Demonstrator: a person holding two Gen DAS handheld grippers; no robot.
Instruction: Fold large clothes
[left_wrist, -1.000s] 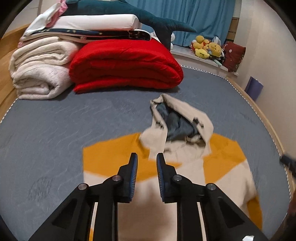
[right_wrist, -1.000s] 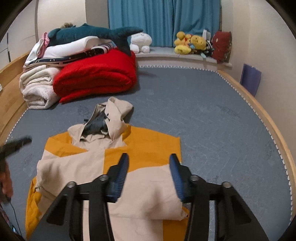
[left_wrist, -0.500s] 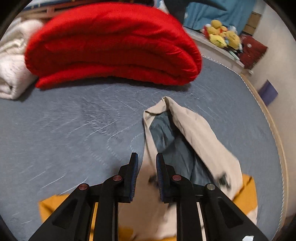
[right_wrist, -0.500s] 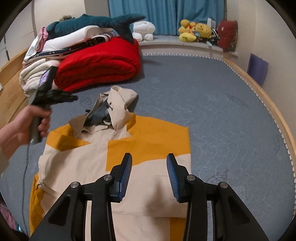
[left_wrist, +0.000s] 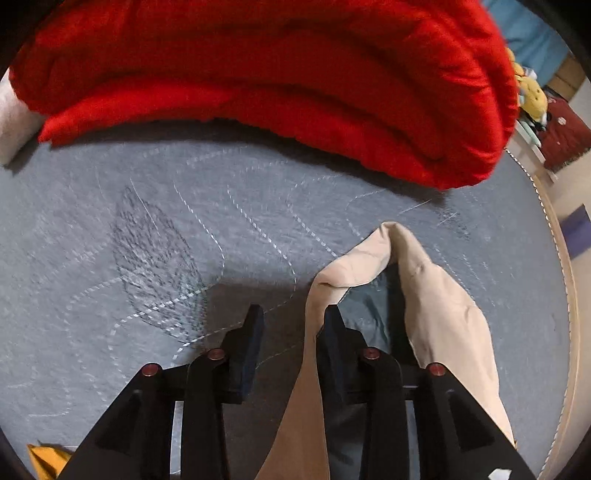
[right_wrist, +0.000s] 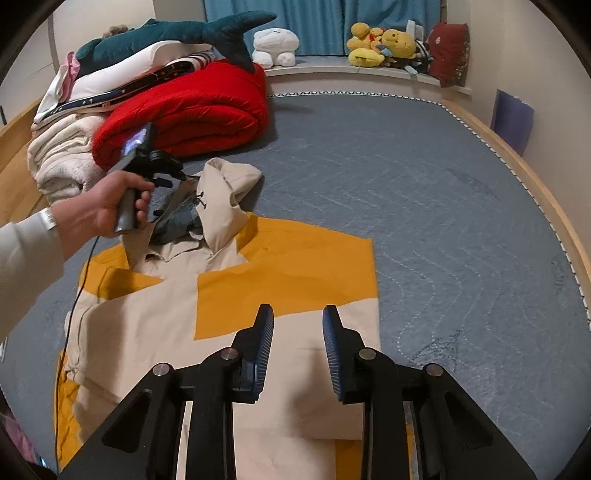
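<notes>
1. Now my left gripper (left_wrist: 291, 325) has swung up to the hood (left_wrist: 417, 295), jaws just widened, beige edge between them, unpinched (a grab looks next).
2. My right gripper (right_wrist: 297, 325) hovers apart and empty, jaws just narrowed, over the flat beige-and-orange hoodie (right_wrist: 280, 273), lower centre.
3. Soft cloth, quilted grey bedcover (right_wrist: 424, 192).

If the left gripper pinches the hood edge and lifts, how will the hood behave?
Probably floppy: the hood lies slumped and creased on the bed, so it should drape from the left gripper, whose jaws have just been opening astride its edge. Likely light, being thin lined fabric. It may drag the jacket, since they are joined.
</notes>
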